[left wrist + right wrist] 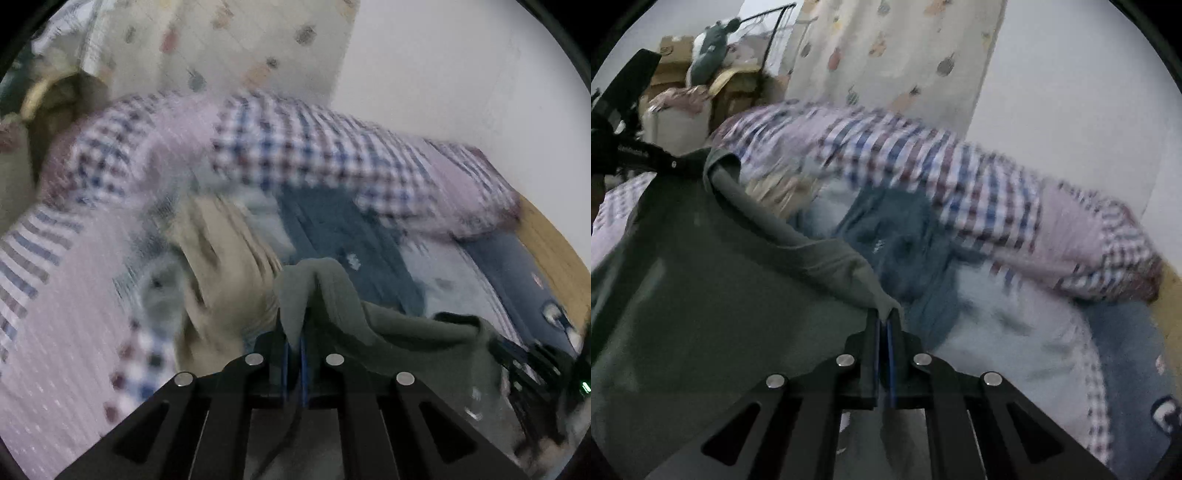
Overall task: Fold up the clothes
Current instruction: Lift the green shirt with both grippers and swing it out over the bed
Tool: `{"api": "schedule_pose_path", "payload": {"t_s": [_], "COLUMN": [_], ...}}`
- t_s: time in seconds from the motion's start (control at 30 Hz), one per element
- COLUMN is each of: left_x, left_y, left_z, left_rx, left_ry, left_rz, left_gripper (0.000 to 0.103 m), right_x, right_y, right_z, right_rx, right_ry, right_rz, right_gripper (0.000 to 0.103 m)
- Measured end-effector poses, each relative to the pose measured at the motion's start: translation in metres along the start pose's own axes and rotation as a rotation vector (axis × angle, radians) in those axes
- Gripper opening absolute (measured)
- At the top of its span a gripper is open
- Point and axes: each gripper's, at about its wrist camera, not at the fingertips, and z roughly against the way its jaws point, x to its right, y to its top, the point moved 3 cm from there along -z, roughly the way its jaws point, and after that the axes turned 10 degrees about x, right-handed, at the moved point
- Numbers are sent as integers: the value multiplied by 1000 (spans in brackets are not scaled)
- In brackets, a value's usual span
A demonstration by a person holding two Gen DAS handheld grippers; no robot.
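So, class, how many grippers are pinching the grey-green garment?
2. The left gripper clamps a bunched edge of the grey-green garment; the right gripper clamps another corner of it.

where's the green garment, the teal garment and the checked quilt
green garment (701, 295): right wrist view, its broad middle panel
teal garment (897, 236): right wrist view, its crumpled centre
checked quilt (295, 144): left wrist view, top of the bunched ridge

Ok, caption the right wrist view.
Right gripper pinches an olive garment above a bed strewn with clothes.
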Motion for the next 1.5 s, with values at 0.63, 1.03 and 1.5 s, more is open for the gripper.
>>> {"api": "schedule_pose_path", "payload": {"t_s": [0.63,1.03,1.5], "left_x": [-78,-99,-133], "left_y": [-54,-196,-332], "left_z": [47,263,340], "left_rx": [-14,82,-80], "left_ry": [-102,-80,3], "left_rz": [286,255,461], "left_gripper": [82,85,85], "right_x": [21,16,-18], "right_y": [-79,-230,-270], "right_z": [79,279,346], "right_rx": [-42,-37,-84], "right_ry": [-2,64,-5], "right_rz": [-323,-603,-574], "right_gripper": [83,83,83]}}
